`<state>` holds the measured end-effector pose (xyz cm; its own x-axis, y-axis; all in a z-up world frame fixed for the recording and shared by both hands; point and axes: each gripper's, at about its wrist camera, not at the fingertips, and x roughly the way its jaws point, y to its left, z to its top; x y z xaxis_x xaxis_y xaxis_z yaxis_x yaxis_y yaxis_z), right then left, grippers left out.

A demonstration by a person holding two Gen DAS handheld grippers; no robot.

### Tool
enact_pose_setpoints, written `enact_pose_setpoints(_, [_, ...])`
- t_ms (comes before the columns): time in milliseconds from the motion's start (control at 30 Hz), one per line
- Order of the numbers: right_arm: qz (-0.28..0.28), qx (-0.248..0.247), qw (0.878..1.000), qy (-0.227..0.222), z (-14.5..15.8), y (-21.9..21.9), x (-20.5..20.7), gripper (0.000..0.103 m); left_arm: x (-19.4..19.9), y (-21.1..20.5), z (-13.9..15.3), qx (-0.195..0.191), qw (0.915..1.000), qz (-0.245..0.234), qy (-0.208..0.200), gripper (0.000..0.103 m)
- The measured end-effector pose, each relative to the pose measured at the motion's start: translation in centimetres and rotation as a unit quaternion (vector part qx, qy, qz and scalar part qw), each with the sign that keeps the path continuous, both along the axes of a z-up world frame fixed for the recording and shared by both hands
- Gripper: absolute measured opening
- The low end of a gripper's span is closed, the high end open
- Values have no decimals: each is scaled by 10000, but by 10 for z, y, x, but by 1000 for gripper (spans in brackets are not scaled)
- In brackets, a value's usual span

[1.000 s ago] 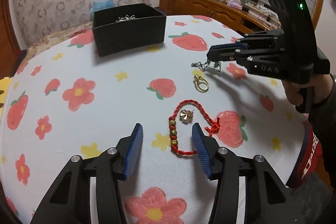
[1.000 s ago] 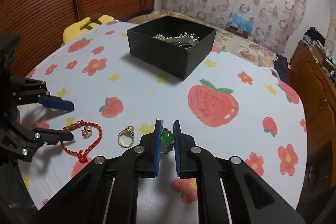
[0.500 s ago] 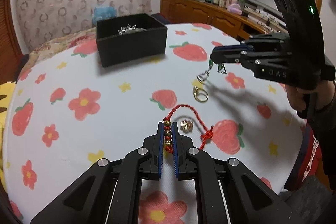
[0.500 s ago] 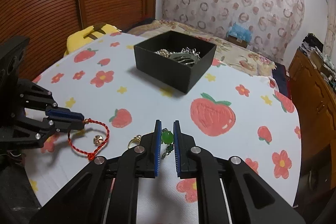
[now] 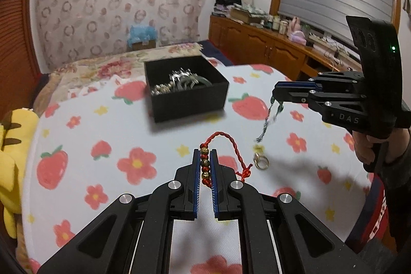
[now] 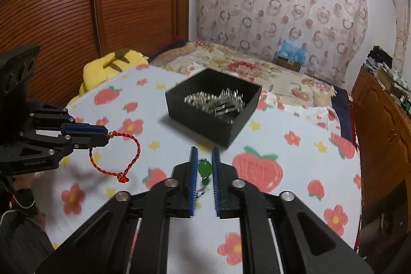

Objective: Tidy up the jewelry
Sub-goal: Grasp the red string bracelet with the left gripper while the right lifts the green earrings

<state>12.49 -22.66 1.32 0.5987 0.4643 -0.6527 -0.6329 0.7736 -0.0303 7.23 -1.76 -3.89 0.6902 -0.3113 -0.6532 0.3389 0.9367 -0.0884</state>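
Strawberry tablecloth [image 5: 159, 145]: left claw [image 5: 205, 166] pinches red bracelet [image 6: 128, 158]; right claw [image 6: 204, 168] grips pendant [image 6: 204, 168], seemingly airborne.

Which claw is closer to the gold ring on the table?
The left. The left claw hangs just left of the ring, holding the red bracelet. The right claw is higher and farther back, with a green pendant.
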Motion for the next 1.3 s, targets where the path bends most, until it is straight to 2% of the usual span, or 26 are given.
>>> enact_pose_setpoints(267, [3,3,10000,-27,11,7,12,0,11,14,8,-45,9998,181,-111,6])
enact_pose_setpoints(400, [-41,-222,9997,108,-8,11,15,1,11,19,6,-101,9997,219,-92,6])
enact_pose_setpoints(533, [-169,-362,9981,468,-40,10,24,1,10,18,2,-101,9997,213,-56,6])
enact_pose_setpoints(567, [-204,-363,9975,567,-48,10,26,5,9,17,1,-97,9997,205,-52,6])
enact_pose_setpoints(600, [-257,-368,9966,688,-55,9,30,17,10,17,1,-95,9997,200,-49,6])
enact_pose_setpoints(667, [-333,-338,9959,765,-65,9,32,27,10,15,0,-102,9998,188,-41,6])
enact_pose_setpoints(767, [-319,-191,9947,958,-72,9,36,27,10,13,-3,-87,9998,166,-19,6])
enact_pose_setpoints(900, [-395,-487,9930,1002,-82,16,36,27,10,10,-7,-57,9999,135,18,6])
enact_pose_setpoints(967, [-426,-601,9930,927,-84,16,35,22,10,8,-8,-54,9999,120,25,6])
enact_pose_setpoints(1000, [-445,-654,9927,907,-84,16,35,13,10,8,-8,-51,9999,116,26,6])
enact_pose_setpoints(1167, [-438,-784,9928,788,-83,14,34,13,10,7,-8,-50,9999,118,14,6])
enact_pose_setpoints(1300, [-441,-610,9954,592,-68,12,32,13,14,9,-6,-53,9998,176,-17,6])
